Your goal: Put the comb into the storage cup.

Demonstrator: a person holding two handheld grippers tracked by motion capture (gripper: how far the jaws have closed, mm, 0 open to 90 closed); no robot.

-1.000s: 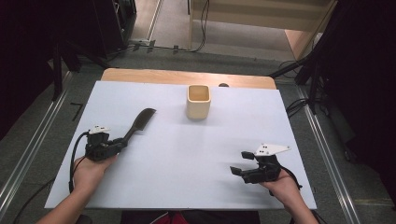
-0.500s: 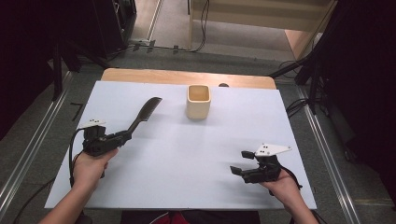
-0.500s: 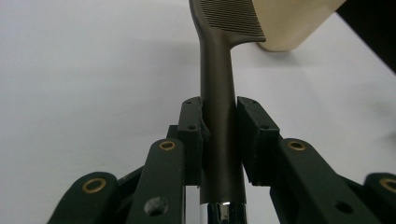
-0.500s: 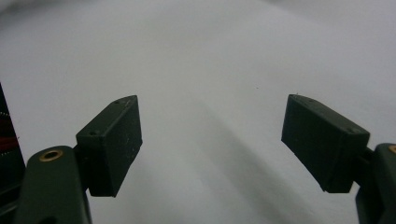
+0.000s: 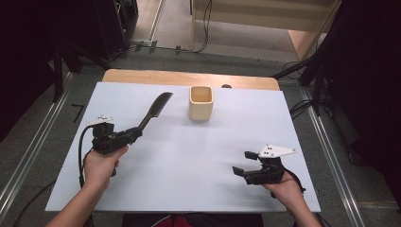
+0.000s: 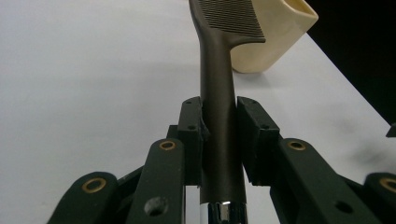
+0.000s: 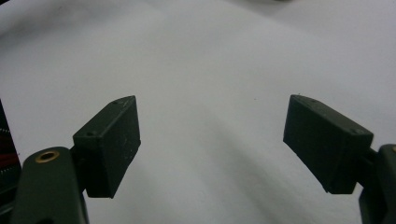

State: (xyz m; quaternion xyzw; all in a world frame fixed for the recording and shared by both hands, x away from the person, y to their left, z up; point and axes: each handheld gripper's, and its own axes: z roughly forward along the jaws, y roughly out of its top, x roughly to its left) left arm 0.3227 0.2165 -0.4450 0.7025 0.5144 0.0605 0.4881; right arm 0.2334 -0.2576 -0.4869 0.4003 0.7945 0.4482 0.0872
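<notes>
A dark comb (image 5: 155, 109) is lifted off the white table, its toothed head pointing up and right toward a cream square cup (image 5: 201, 102). My left gripper (image 5: 134, 134) is shut on the comb's handle. In the left gripper view the handle (image 6: 217, 107) runs up between the two pads, and the cup (image 6: 280, 35) sits just behind the comb's teeth. My right gripper (image 5: 242, 163) rests low at the table's front right, jaws wide apart with nothing between them. Bare white surface lies between the right gripper's fingertips (image 7: 116, 140) in the right gripper view.
The white table top (image 5: 189, 156) has a wooden strip (image 5: 189, 78) along its far edge. Metal rails (image 5: 28, 156) run down both sides of the table. Cables and dark stands lie on the floor beyond the far edge.
My left gripper has carried the comb up and to the right, closer to the cup. The right gripper has stayed where it was, open.
</notes>
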